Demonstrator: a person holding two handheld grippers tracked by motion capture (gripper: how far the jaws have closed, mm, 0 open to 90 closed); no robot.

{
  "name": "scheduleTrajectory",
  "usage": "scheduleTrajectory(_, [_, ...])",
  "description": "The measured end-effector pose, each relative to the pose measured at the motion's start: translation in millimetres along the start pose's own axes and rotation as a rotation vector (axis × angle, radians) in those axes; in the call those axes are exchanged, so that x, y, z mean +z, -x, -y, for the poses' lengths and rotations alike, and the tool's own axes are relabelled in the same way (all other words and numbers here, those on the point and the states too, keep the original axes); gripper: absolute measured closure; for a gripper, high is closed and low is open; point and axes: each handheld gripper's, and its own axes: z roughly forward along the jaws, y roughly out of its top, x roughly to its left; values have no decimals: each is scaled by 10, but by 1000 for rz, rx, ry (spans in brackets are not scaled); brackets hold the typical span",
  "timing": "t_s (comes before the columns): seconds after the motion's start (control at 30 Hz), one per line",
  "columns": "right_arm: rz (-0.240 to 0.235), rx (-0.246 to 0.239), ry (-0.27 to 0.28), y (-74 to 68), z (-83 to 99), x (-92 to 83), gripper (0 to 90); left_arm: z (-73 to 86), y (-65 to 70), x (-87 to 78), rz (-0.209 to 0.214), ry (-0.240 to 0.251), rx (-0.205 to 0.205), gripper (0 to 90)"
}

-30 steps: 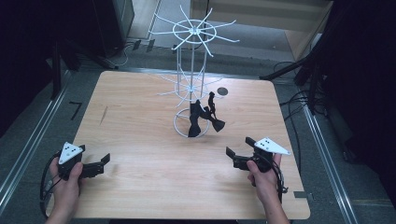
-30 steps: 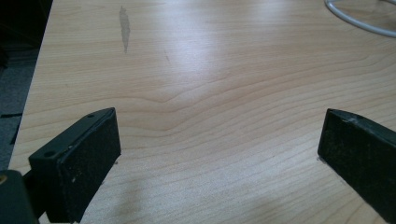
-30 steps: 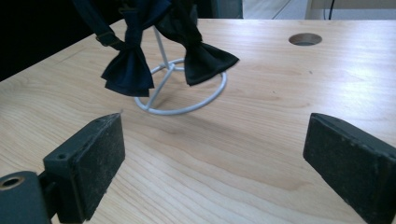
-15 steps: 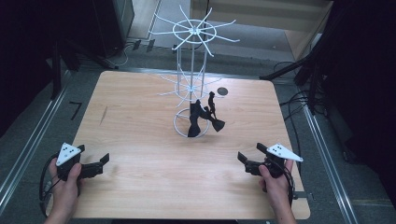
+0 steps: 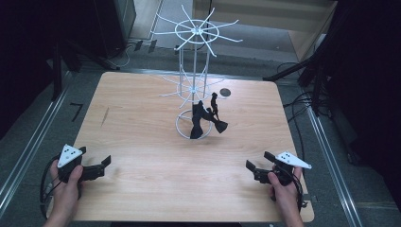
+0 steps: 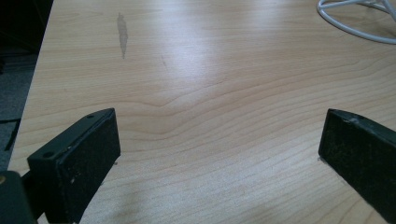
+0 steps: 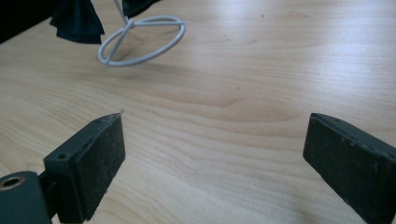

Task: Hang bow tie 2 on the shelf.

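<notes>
- Left gripper [image 5: 105,162] low over the near left corner of the table [image 5: 142,137], jaws spread wide, nothing between them.
- Right gripper [image 5: 257,162] low over the near right edge, jaws likewise spread and empty.
- White wire rack [image 5: 195,85] upright mid-table, toward the far side, ring base flat on the wood.
- Black bows [image 5: 203,118] hanging from the rack's lower spokes, just above the base ring; exact count hard to tell, a cluster of two or three.
- Small dark disc [image 5: 225,92] on the table just right of the rack, apart from it.
- In the right gripper view, base ring [image 7: 142,39] and a bow's dark fabric [image 7: 77,21] ahead and to the left, well apart from the jaws; in the left gripper view, only a rim of the ring [image 6: 355,21] at the far right.
- Step in hand, by the look of it: a rest pose well clear of the rack, no reach begun.
- Next move likely calls for bringing one gripper forward to a bow, jaws open around the fabric, then closing gently; steadying the light rack with the other gripper probably wise, since a tug could tip it.
</notes>
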Motion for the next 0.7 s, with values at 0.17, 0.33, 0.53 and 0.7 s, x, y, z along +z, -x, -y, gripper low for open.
scheduleTrajectory(0.17, [3,13,-11,62,74,-52,61,4,-7,-8,3,2,2,0])
scheduleTrajectory(0.33, [23,38,-5,115,122,-116,62,21,43,-31,6,17,50,0])
scheduleTrajectory(0.53, [35,47,4,162,163,-220,64,25,19,-46,10,28,31,0])
scheduleTrajectory(0.7, [44,40,6,190,186,-275,66,30,15,-50,10,31,23,0])
